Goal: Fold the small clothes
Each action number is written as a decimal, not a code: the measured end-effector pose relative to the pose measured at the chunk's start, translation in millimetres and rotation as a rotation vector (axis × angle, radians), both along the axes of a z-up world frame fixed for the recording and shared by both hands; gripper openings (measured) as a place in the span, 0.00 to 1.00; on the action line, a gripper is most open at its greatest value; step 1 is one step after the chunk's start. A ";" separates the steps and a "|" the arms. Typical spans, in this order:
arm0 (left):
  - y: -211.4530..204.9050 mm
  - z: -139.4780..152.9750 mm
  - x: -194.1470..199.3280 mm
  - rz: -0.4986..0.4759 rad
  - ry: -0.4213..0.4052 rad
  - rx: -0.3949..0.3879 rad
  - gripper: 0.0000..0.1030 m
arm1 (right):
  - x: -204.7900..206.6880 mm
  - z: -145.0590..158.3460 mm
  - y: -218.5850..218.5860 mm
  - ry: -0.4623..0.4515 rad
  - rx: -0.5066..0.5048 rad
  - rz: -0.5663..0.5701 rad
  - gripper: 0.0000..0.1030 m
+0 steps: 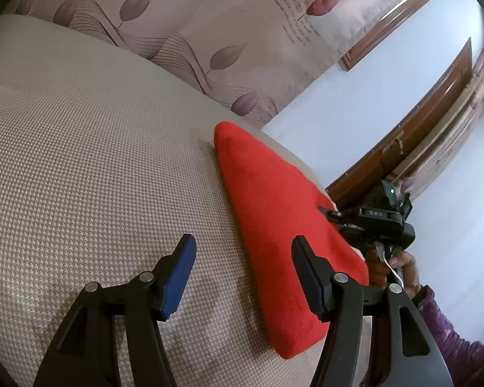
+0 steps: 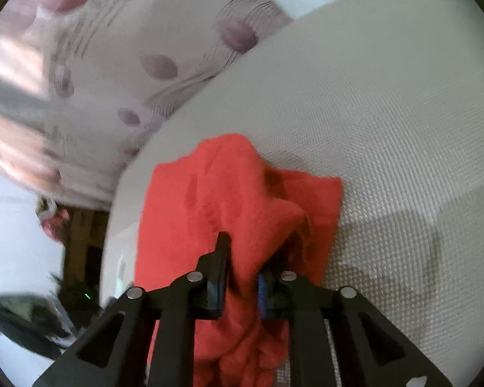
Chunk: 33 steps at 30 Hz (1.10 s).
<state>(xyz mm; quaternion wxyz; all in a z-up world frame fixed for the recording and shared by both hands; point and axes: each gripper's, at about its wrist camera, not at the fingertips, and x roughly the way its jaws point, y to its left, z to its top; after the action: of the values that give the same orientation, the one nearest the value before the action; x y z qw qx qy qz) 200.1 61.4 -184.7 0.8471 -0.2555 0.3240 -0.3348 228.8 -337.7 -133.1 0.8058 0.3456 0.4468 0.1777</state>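
A red cloth (image 1: 274, 213) lies folded in a long thick wedge near the right edge of the beige woven mattress (image 1: 96, 161). My left gripper (image 1: 243, 245) stands open just above the mattress, its right finger over the cloth's near end and its blue-padded left finger over bare mattress. In the right wrist view the red cloth (image 2: 229, 187) is bunched, and a fold of it runs between the jaws of my right gripper (image 2: 248, 248), which is shut on it. The cloth covers the right fingertip. A hand holds the right gripper (image 1: 364, 217) at the cloth's right edge.
A floral curtain (image 1: 209, 32) hangs behind the mattress. A pale wall (image 1: 355, 96) and a brown wooden door frame (image 1: 435, 103) stand to the right. A purple sleeve (image 1: 451, 325) enters at the lower right. The mattress edge (image 2: 113, 225) drops off left of the cloth.
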 end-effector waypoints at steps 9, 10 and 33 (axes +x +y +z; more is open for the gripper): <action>-39.1 33.8 -24.8 -0.108 -0.134 0.072 0.61 | -102.6 17.0 2.5 -0.098 0.041 -0.035 0.20; -49.0 36.1 -25.7 -0.121 -0.148 0.096 0.61 | -106.8 14.0 6.8 -0.085 0.041 -0.023 0.20; -61.7 4.5 -23.9 -0.174 -0.039 0.070 0.62 | -108.0 50.7 36.7 -0.297 -0.060 0.033 0.11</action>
<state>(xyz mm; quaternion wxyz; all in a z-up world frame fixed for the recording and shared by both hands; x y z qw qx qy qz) 176.2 -0.3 -180.3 0.8293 -0.1903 0.3400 -0.4005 120.7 -301.0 -82.4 0.8702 0.2837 0.3332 0.2265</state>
